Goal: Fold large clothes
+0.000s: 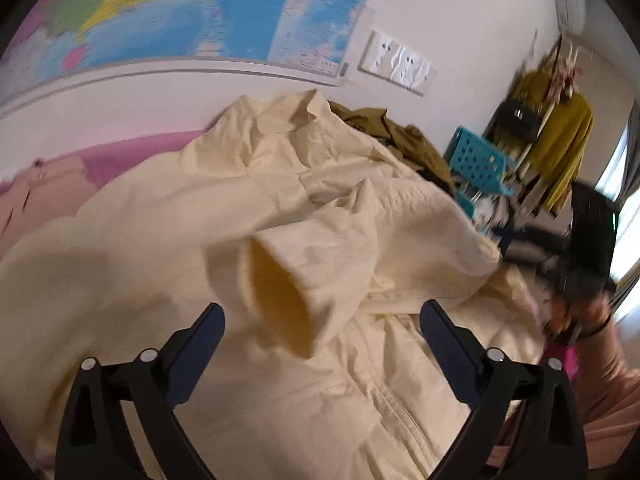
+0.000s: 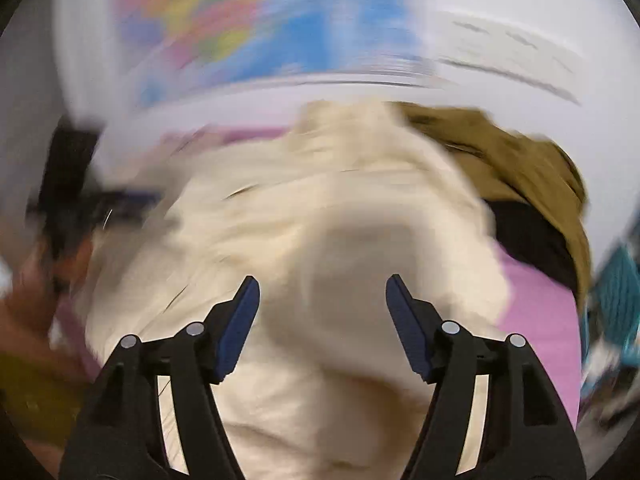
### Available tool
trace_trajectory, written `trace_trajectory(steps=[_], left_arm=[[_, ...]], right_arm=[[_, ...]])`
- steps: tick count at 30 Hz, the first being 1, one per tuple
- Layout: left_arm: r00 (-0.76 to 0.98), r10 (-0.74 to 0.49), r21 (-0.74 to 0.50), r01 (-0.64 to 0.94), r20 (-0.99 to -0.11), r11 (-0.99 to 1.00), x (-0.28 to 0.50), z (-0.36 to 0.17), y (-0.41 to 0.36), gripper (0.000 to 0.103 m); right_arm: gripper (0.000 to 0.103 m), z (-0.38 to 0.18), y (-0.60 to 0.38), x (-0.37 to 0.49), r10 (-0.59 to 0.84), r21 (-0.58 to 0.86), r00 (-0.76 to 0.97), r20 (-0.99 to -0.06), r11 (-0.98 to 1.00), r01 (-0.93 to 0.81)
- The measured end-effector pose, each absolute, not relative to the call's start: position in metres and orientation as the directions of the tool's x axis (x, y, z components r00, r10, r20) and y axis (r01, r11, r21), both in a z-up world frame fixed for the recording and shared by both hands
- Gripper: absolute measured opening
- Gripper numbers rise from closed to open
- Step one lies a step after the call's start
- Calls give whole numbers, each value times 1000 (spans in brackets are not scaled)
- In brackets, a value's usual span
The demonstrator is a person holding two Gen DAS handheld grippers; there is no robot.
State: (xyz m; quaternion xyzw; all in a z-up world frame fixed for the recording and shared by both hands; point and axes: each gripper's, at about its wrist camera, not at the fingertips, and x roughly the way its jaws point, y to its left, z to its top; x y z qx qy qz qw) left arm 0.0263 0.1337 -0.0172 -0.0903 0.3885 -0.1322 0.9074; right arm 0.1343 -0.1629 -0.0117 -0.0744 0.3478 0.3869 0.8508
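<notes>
A large, pale cream cotton jacket [image 1: 224,216] lay spread and rumpled over a pink bed sheet [image 1: 108,160], taking up most of both views; in the right wrist view the same jacket [image 2: 320,208] was smeared by motion blur. Its collar pointed toward the wall, a front placket ran down toward the camera, and one sleeve lay folded back across the body with its open cuff [image 1: 280,304] facing the lens. On the wall behind the jacket hung a big, colourful world map [image 1: 192,8], and to the right of the map sat a white double wall socket [image 1: 396,62]. Just behind the jacket's collar, touching it, lay a crumpled olive-brown garment [image 1: 392,136], seen also in the right wrist view [image 2: 516,164] with something dark beneath it. To the right of the jacket, off the bed, stood a turquoise perforated plastic basket [image 1: 480,160], and beyond that mustard-yellow clothes [image 1: 560,148] hung with a black bag on a rack. The left tongs [image 1: 322,326] hovered over the jacket with their dark blue pads spread wide, the cuff lying between them but not pinched. The right tongs [image 2: 322,300] were likewise spread wide above the jacket's body, gripping nothing. At the right edge of the left wrist view a blurred black tool and a hand [image 1: 580,316] showed beside the jacket.
</notes>
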Motion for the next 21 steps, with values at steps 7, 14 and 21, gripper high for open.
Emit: trace_trajectory(steps=[7,14,21], left_arm=[[497,-236,-224,85,-835,971,96,-53,136,61],[487,-203,-204,51,-850,978,106,-61,146,28],[462,-202,-212,32,-863,977,102,-75,158,25]], right_arm=[[66,-18,-221,247,549,305,521,-654,821,-482],[47,-78,-192,326,522,342,289,-803,800,-493],[2,5,-210,332,537,262,504,-676,815,-517]])
